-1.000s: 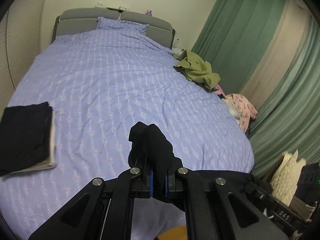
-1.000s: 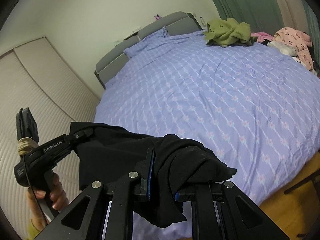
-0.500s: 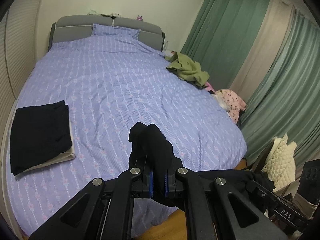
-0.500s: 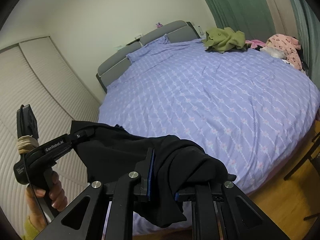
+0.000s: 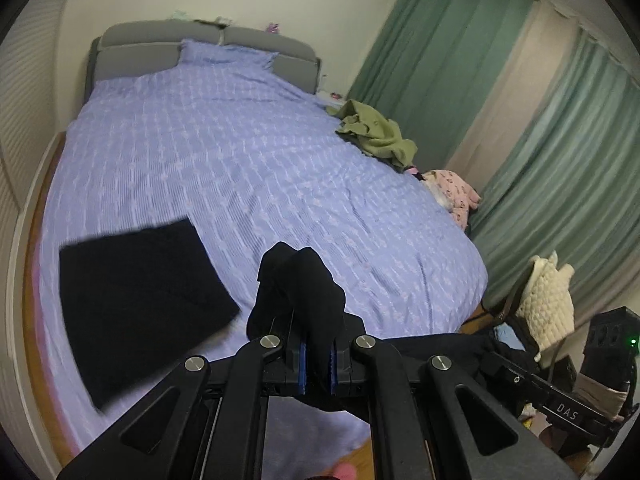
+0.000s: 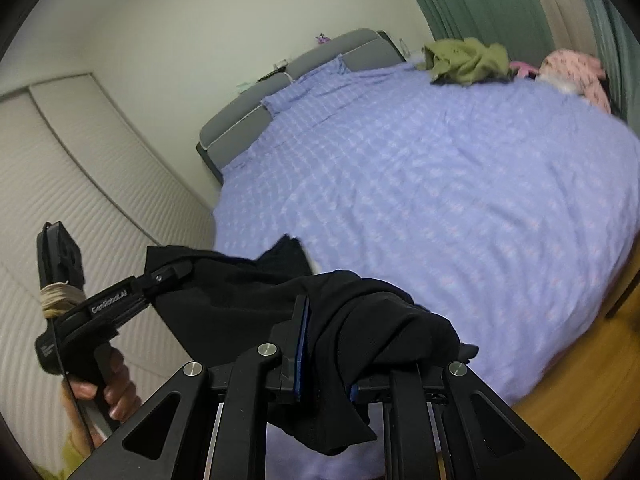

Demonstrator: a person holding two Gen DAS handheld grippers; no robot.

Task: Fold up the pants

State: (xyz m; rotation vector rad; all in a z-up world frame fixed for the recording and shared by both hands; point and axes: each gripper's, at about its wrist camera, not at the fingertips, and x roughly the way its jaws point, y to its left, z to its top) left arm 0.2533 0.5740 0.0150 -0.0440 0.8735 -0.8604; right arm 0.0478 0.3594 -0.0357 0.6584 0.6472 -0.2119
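From the left wrist view, the left tongs (image 5: pixel 316 364) are clamped on a bunched bit of the black pants (image 5: pixel 298 280), held up in the air near the foot of the bed (image 5: pixel 248 168). Only this view shows a flat folded black pile (image 5: pixel 140 300) lying on the bed's left side, and a cream quilted bag (image 5: pixel 546 300) by the green curtains (image 5: pixel 560 184). From the right wrist view, the right tongs (image 6: pixel 326 378) are clamped on the pants (image 6: pixel 360 320) too. Only here can you see the cloth stretch across to the left tongs (image 6: pixel 172 272), held by the left hand (image 6: pixel 108 388). Both views show a green garment (image 6: pixel 466 60) at the bed's far edge.
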